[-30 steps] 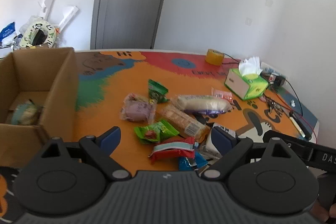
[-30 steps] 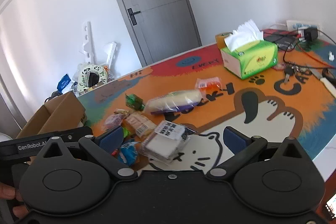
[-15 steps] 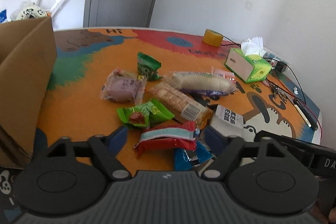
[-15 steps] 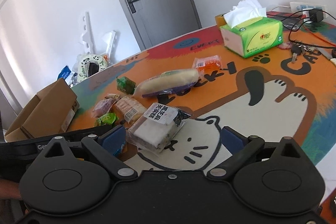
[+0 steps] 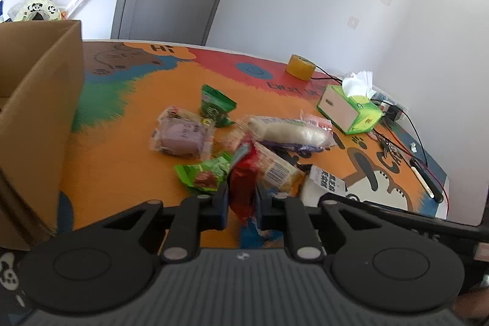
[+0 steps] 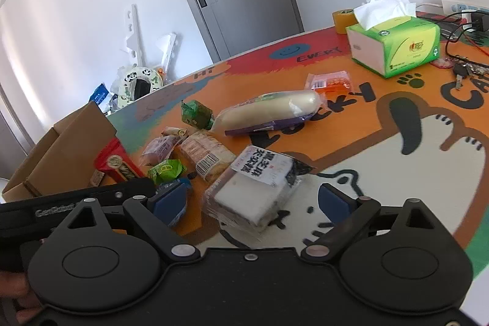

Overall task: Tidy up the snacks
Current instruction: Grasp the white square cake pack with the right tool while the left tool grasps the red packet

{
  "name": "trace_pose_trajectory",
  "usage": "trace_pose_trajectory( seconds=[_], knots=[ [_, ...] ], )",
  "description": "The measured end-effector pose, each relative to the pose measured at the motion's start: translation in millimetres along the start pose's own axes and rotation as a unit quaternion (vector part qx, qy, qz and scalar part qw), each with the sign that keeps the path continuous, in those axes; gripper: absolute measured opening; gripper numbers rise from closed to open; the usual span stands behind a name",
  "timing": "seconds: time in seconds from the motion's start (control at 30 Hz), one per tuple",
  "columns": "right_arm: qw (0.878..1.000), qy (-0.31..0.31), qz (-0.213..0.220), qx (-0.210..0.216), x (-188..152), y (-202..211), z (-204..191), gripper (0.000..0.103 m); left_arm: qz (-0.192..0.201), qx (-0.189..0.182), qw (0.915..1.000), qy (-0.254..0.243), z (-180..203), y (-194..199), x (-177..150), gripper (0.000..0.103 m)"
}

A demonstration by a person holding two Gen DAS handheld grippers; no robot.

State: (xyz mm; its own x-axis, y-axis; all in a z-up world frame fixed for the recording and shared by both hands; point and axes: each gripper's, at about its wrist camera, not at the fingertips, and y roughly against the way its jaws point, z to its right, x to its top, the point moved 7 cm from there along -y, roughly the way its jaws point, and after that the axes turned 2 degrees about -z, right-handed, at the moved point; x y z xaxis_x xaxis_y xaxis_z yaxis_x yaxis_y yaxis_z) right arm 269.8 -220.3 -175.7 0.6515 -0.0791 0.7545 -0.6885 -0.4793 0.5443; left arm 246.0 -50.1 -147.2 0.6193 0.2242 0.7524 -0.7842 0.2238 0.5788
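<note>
1. The left gripper (image 5: 241, 200) has its two fingers drawn narrow and clamped on a red crinkled snack packet (image 5: 243, 188). The packet stands upright between the pads, its top rising past the fingertips and its lower end cut off behind the gripper body.
2. In the right wrist view the same red packet (image 6: 114, 162) shows beside the brown cardboard box (image 6: 64, 155), with the left gripper's black arm crossing below it and covering its lower edge.
3. The right gripper (image 6: 250, 200) has its fingers spread wide and grips nothing. A clear-wrapped white block with a black-and-white printed label (image 6: 256, 188) lies between the fingertips on the colourful cartoon-printed table mat (image 6: 397, 161). Whether either pad touches it is hard to tell.
4. Just ahead of the left fingers lie a bright green small pouch (image 5: 204, 173) and a clear-wrapped biscuit pack with a barcode (image 5: 275, 170). Part of the biscuit pack is hidden behind the red packet.
5. Farther ahead sit a clear-wrapped purple bun (image 5: 183, 136), a dark green foil sachet (image 5: 215, 106) and a long pale bread roll in clear wrap (image 5: 287, 132).
6. A blue wrapper (image 5: 253, 231) peeks out under the left fingers, mostly hidden.
7. The cardboard box stands off to the left of the left fingers, its interior out of view.
8. A green tissue box (image 6: 397, 45) sits well beyond the right fingers.
</note>
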Motion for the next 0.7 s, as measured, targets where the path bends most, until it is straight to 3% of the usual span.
trace_pose_trajectory(
  seconds=[0.27,0.47,0.7],
  knots=[
    [1.0,0.006,0.002,-0.024,7,-19,-9,0.091,0.013,0.003,0.9999,-0.001,-7,7,6,0.016],
    [0.999,-0.002,-0.008,-0.037,7,-30,-10,0.081,0.014,0.001,0.9999,0.002,-11,6,7,0.016],
    [0.998,0.015,-0.013,-0.06,2,-21,-5,0.057,0.016,0.009,0.9998,0.008,-13,9,8,0.016]
  ],
)
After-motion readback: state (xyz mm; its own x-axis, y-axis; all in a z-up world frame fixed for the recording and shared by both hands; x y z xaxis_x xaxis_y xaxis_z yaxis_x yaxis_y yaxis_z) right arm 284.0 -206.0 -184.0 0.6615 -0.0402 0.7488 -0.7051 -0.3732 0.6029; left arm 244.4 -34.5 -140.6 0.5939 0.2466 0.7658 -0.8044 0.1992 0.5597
